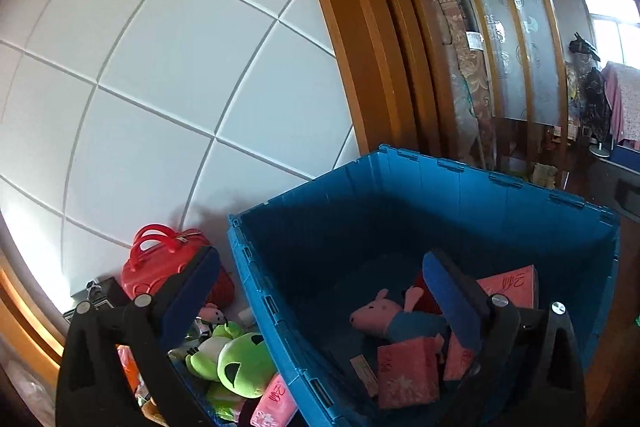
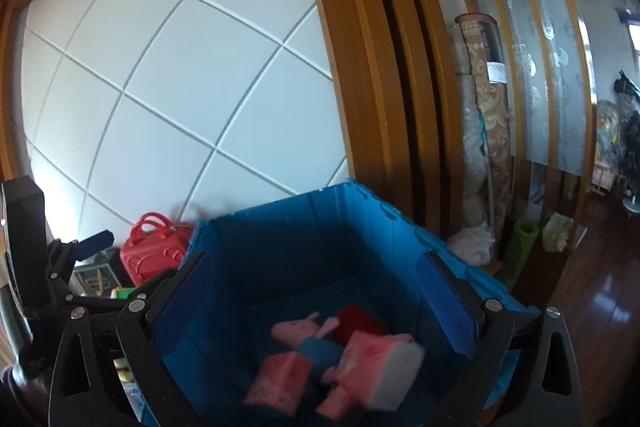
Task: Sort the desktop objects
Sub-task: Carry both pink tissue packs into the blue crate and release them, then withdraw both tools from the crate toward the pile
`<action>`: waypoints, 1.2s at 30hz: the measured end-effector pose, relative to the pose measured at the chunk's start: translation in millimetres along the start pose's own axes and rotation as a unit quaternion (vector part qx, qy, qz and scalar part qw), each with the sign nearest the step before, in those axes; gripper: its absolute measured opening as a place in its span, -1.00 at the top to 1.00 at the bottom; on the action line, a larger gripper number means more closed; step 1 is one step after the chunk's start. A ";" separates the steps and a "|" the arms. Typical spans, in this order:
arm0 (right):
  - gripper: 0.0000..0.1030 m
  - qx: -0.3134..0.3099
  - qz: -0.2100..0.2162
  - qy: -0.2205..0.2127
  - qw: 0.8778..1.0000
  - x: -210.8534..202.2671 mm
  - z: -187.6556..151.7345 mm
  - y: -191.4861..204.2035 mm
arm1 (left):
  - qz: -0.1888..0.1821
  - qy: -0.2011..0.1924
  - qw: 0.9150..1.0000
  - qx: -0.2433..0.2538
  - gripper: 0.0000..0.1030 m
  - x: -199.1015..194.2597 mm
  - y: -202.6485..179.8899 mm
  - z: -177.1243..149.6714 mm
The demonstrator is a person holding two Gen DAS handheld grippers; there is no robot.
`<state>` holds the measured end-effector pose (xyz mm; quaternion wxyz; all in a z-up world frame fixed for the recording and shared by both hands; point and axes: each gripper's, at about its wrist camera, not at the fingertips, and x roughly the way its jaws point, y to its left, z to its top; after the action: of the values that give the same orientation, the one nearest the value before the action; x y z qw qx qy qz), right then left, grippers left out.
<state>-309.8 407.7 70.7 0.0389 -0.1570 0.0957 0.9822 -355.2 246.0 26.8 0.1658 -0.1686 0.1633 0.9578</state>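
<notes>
A big blue plastic crate (image 1: 256,267) (image 2: 360,211) stands open against the white tiled wall. Inside lie a pink pig plush in a blue shirt (image 1: 384,315) (image 2: 300,335) and several pink tissue packs (image 1: 408,371) (image 2: 280,379), and one pack (image 2: 376,371) looks blurred. My left gripper (image 1: 320,257) is open and straddles the crate's left wall, one finger outside and one inside. My right gripper (image 2: 316,259) hangs open above the crate's inside, with nothing pressed between its pads.
Left of the crate sit a red toy suitcase (image 1: 160,267) (image 2: 152,251), a green frog plush (image 1: 236,359) and another pink pack (image 1: 276,403). A wooden door frame (image 1: 360,67), rolled carpets (image 1: 472,75) and a dark wooden floor (image 2: 600,287) lie to the right.
</notes>
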 end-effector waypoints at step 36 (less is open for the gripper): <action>-0.99 -0.057 0.142 0.061 0.986 14.2 -83.8 230.6 | 0.156 0.067 0.981 -0.088 -1.00 -79.6 269.8 -210.7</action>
<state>-322.6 165.9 28.6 -0.1157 -0.2038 0.0626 0.9701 -328.4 -93.2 -61.3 -0.0127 -0.2184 0.1131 0.9692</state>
